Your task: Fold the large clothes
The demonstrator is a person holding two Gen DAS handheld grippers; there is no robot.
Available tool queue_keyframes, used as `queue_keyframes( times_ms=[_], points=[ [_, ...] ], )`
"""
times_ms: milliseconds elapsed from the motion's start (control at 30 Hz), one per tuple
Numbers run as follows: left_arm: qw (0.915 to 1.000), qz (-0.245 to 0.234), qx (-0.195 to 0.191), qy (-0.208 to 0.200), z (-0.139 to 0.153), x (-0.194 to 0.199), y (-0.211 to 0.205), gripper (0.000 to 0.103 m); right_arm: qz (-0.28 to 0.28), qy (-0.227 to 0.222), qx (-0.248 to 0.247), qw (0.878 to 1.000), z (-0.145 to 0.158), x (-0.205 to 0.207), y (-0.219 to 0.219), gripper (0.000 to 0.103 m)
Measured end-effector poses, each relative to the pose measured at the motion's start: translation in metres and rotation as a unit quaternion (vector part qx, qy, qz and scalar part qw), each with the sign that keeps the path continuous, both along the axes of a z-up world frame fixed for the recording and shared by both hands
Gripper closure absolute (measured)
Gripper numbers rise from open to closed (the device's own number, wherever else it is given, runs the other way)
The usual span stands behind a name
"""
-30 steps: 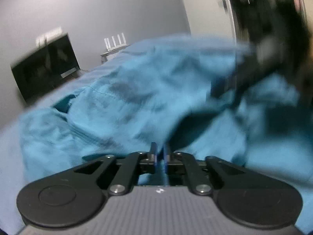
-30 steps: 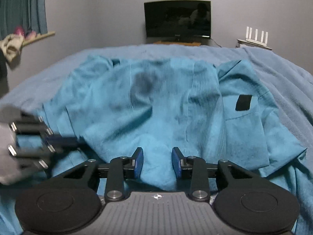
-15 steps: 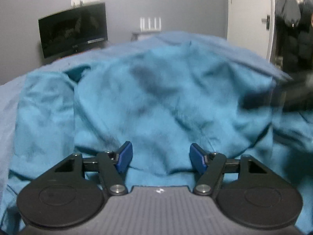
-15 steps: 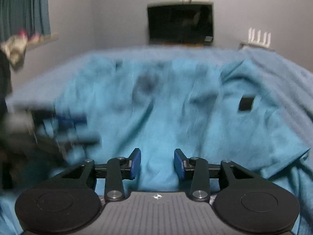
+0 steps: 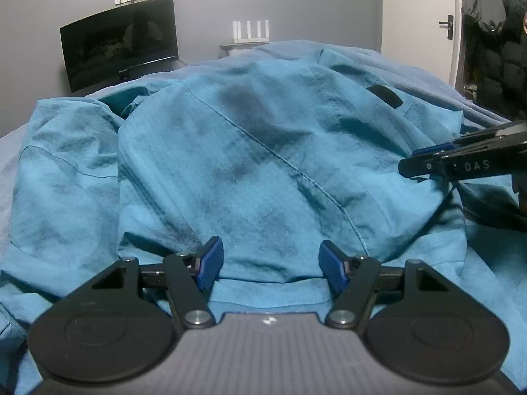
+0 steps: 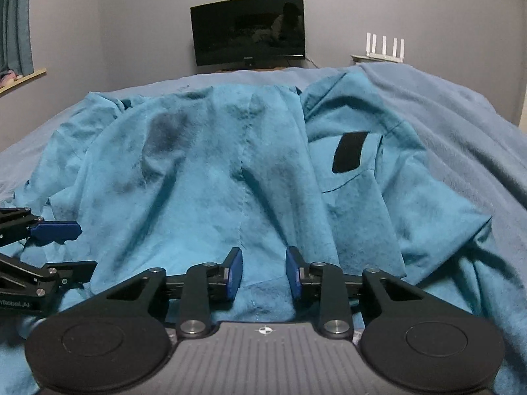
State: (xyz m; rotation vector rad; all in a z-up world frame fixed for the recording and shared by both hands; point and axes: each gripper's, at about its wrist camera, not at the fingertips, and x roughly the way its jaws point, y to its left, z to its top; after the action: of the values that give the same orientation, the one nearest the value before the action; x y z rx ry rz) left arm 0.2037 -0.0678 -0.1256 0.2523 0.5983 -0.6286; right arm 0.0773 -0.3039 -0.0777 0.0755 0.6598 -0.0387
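A large teal shirt lies rumpled on a blue bed, with a black patch on its pocket; it also shows in the right wrist view. My left gripper is wide open and empty, its blue pads just above the shirt's near hem. My right gripper is open and empty over the hem, the gap narrower. The right gripper shows at the right edge of the left wrist view. The left gripper shows at the left edge of the right wrist view.
The blue bed cover spreads around the shirt. A dark monitor stands against the grey back wall, a white router to its right. A door and hanging dark coats are at the right. A curtain hangs at left.
My left gripper was shut a second ago and has opened wide. Both views have steadied and the shirt has settled on the bed. My right gripper has opened a little more.
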Motion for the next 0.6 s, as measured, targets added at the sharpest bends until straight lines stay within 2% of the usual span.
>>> queue_keyframes(
  times_ms=[233,300,333,367,500,600],
  points=[
    [0.9994,0.031,0.013,0.010,0.011,-0.017,0.000,0.037,0.008,-0.009,-0.027,1.000,-0.001,-0.003,0.009,0.068],
    [0.9986,0.047,0.020,0.013,0.018,-0.026,0.002,0.036,0.006,-0.012,-0.029,0.999,0.005,-0.010,0.012,0.058],
    [0.9983,0.053,0.022,0.013,0.021,-0.031,0.003,0.035,0.006,-0.015,-0.025,1.000,0.009,-0.014,0.012,0.045],
    [0.9974,0.066,0.027,0.013,0.026,-0.036,0.004,0.031,0.006,-0.019,-0.020,1.000,0.013,-0.019,0.013,0.038],
    [0.9941,0.100,0.028,0.031,0.038,-0.058,0.014,0.028,0.000,-0.029,-0.041,0.999,0.027,-0.042,0.020,0.031],
    [0.9919,0.113,0.034,0.046,0.048,-0.078,0.021,0.028,0.002,-0.030,-0.029,0.999,0.038,-0.057,0.021,0.029]
  ],
)
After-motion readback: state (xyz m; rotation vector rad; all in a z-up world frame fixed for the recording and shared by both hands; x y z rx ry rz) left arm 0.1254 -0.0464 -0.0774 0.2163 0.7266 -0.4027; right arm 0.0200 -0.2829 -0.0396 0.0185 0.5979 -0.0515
